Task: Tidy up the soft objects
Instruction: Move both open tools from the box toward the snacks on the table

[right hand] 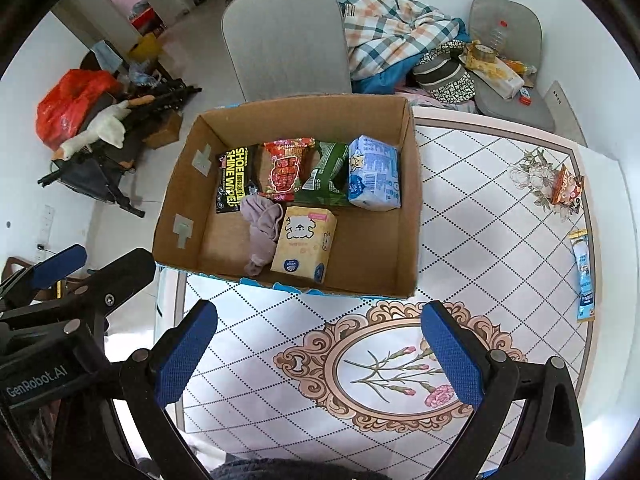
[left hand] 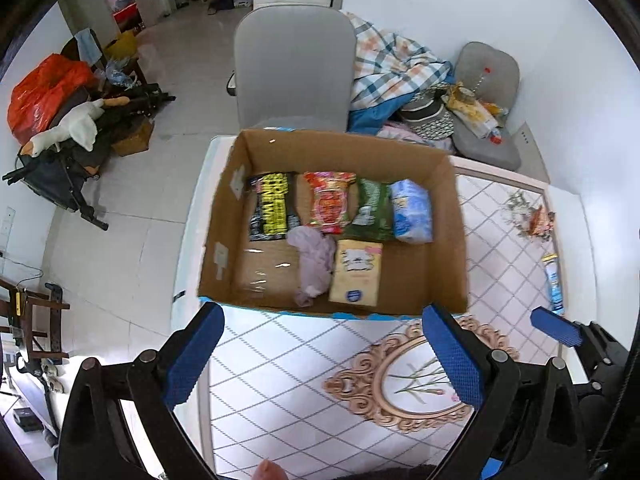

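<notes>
Both of my tools hang above the tabletop (right hand: pixel 500 208), pointing steeply down at it. The left tool (left hand: pixel 324 360) has its blue pads spread wide with nothing between them, only the diamond-patterned cover below. The right tool (right hand: pixel 320 354) is just as wide apart and empty, over the oval flower motif.

Ahead of both tools sits the cardboard box (right hand: pixel 412 200), open at the top. Along its far side I see a row of four packs: the black shoe wipes pack (right hand: pixel 234 178), a red snack pack (right hand: pixel 286 170), a green pack (right hand: pixel 326 176) and a blue tissue pack (right hand: pixel 374 174). Nearer to my tools lie a lilac cloth (right hand: pixel 262 228), crumpled, and touching it on the right a yellow tissue pack (right hand: pixel 304 244).

Off to the right of the right tool, outside the box, a light blue sachet (right hand: pixel 584 276) lies on the tabletop, with a small orange packet (right hand: pixel 566 188) farther ahead of it.
</notes>
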Available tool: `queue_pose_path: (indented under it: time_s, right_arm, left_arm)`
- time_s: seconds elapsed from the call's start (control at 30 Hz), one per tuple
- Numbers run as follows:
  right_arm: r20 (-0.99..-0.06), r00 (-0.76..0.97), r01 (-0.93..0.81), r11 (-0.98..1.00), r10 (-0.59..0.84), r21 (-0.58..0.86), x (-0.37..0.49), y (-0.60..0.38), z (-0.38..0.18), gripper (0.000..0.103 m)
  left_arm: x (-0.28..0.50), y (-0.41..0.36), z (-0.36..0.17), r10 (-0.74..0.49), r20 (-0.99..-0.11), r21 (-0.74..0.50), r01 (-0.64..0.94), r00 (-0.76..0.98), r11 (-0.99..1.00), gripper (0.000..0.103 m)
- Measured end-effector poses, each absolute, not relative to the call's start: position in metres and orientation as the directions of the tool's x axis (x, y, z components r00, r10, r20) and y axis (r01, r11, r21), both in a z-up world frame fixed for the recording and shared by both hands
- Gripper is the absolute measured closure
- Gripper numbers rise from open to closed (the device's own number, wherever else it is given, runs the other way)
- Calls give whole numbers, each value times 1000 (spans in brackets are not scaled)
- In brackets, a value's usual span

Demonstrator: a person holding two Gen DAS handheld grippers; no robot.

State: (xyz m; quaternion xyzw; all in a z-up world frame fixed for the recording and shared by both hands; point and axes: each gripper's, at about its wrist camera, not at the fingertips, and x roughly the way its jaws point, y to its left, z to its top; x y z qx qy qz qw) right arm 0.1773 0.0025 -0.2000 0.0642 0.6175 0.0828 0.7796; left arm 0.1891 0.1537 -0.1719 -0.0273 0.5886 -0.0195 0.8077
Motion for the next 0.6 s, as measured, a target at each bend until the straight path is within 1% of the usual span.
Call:
queue_pose_path:
  time_s: [0.13,0.27,0.43,0.6]
  right_arm:
    - [-946,228,11,971,229,238,171,-43,-202,0]
    - [-960,206,136,966,190,220,162,-119,-221,0]
    - [-981,161,312,937,108,154,155,-236,-249,0]
    - [-994,103,425,902,37,78,162,-348,-287,0]
  left_arm:
    - [193,107,-169,-62,-950,-48,52,307,998,2]
    - [198,41,-184,-35,-959,6,143,283,990,2]
    - [211,-54,-210,-21,-965,53,273,263,961,2]
    - [240,-167,-238,7,-961,127,420,276,899,2]
